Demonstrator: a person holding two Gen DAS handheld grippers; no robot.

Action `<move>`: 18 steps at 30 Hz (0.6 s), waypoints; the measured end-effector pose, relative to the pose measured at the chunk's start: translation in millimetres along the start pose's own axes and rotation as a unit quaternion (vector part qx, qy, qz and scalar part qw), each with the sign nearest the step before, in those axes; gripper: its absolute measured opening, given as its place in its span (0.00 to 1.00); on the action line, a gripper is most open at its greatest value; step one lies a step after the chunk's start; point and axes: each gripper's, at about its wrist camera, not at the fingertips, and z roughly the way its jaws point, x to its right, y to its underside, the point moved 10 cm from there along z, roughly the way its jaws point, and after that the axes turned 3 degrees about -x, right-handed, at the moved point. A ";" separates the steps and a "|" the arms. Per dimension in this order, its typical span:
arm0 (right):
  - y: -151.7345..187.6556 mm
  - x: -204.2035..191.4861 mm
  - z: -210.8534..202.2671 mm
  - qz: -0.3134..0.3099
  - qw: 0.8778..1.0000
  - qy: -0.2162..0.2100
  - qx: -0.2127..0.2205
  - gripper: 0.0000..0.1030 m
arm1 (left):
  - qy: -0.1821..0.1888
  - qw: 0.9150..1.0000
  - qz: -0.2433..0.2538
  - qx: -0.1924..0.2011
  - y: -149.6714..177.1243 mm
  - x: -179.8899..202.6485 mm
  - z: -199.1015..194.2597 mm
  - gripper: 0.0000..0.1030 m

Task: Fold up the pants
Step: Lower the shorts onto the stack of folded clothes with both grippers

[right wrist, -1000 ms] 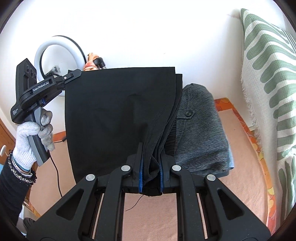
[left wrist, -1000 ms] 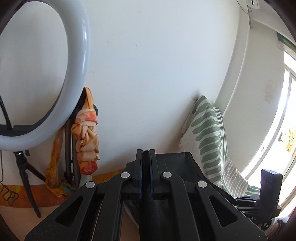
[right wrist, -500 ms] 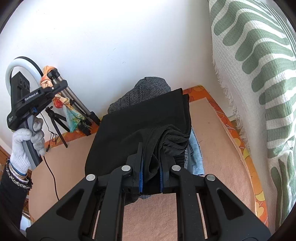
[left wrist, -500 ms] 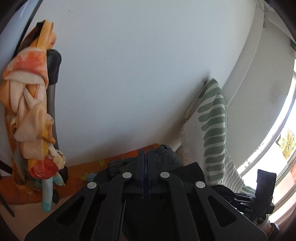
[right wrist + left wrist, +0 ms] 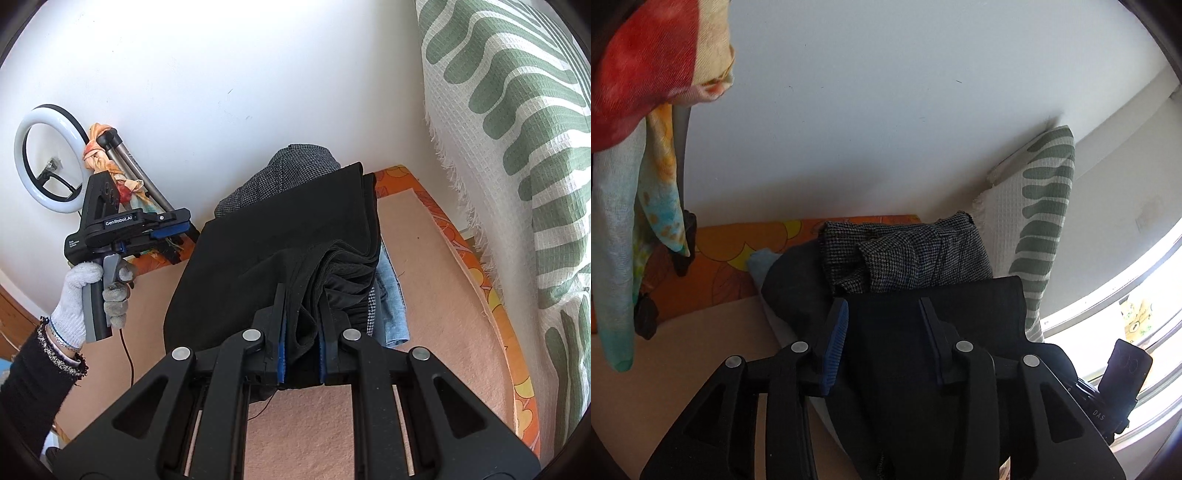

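Left of the stack, the left tongs point(image 5: 184, 226) stand released: the fingers point(image 5: 833, 334) are spread wide with nothing pinched, black cloth lying under and between them, and in the right view the tip sits just beside the near corner of the pants point(image 5: 280, 240), apart from it. Ahead of both tongs the folded pants lie on top of a stack, over checked trousers point(image 5: 905, 254), with blue denim point(image 5: 393, 310) showing beneath on the right. To the right, the right tongs point(image 5: 300, 325) are clenched on the bunched waistband end, several layers gathered between the pads.

The step looks like setting the folded pair down squarely on the stack. To do it well, lower the right end until the bunch rests on the pile before letting go, so the layers do not spring open. Keep the left tongs clear of the edge, or use them to press the fold flat. Line the right edge with the garments below.
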 end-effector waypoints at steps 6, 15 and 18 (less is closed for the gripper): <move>-0.1 -0.9 -0.1 -0.003 1.000 0.000 0.002 0.12 | 0.003 1.000 -0.007 -0.015 6.4 -7.9 16.7 0.35; -0.2 1.1 -0.3 0.003 1.000 -0.004 0.003 0.12 | 0.069 0.998 -0.015 0.002 8.0 7.6 11.2 0.32; 0.1 2.8 0.3 0.008 1.000 -0.007 0.002 0.12 | 0.058 0.998 -0.005 0.007 7.2 9.4 10.3 0.32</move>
